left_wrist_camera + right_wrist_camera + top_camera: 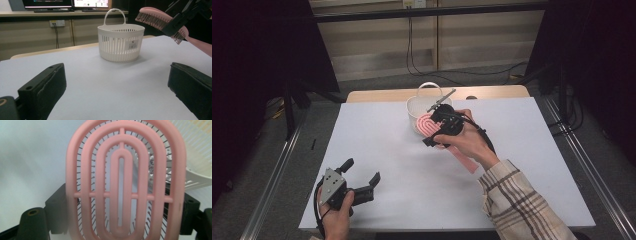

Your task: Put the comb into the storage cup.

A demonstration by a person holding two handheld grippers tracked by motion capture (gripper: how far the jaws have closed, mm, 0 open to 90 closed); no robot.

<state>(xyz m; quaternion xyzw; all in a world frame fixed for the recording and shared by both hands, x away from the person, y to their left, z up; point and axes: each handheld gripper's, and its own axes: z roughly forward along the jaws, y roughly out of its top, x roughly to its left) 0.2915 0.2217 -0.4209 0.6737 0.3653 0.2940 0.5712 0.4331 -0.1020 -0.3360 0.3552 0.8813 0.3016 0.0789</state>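
Two grippers are at work over a pale grey counter [522, 165]. The right gripper [443, 127], near the centre of the high view, is clamped across the head of a pink hairbrush [428, 125], one black jaw on each side of it. The brush head is held up off the counter with its ribbed pink back facing up and its bristles pointing down. It sits at the near rim of a white slotted basket [417, 107], which stands just above the middle of the frame; whether brush and basket touch I cannot tell. The pink handle [466, 162] runs down and to the right beneath the person's right hand [467, 142], whose plaid sleeve [522, 205] comes in from the lower right corner.

Seen from the left gripper view, the hairbrush [160, 21] hangs in the upper right of the frame, tilted, just beside the basket [121, 43] and above its rim level. The basket's loop handle stands upright.

The left gripper [362, 175], in the lower left of the high view, is low over the counter with its jaws spread wide apart and nothing between them, well away from the basket.
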